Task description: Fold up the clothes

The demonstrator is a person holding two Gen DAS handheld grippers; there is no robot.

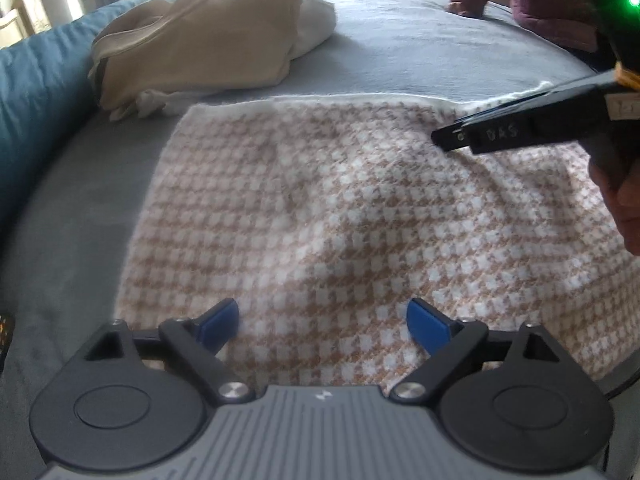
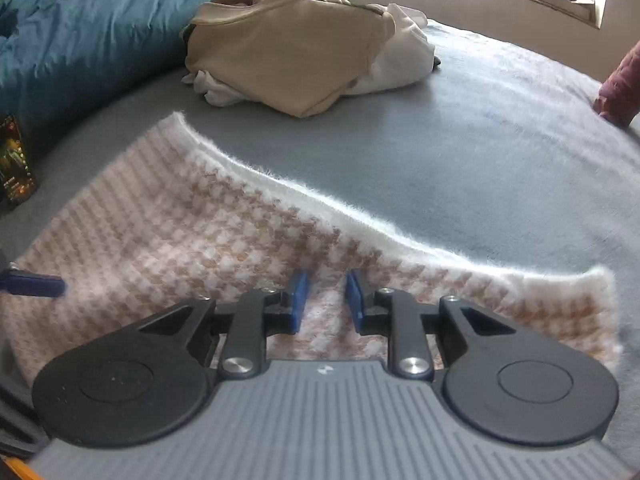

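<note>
Your checked knit garment [image 1: 340,216] lies flat on the grey bed [image 1: 400,60]. Your left gripper [image 1: 323,320] hovers over its near edge, jaws wide apart, nothing between. Your right gripper [image 2: 327,300] stands narrowly parted over the white-trimmed edge, gripping nothing. Beige clothes pile [image 2: 288,52] sits behind.

The checked cloth [image 1: 340,208] runs off the right edge and under the left gripper [image 1: 322,320] — its near end is hidden. A dark box [image 2: 14,160] — print too small to read.
</note>
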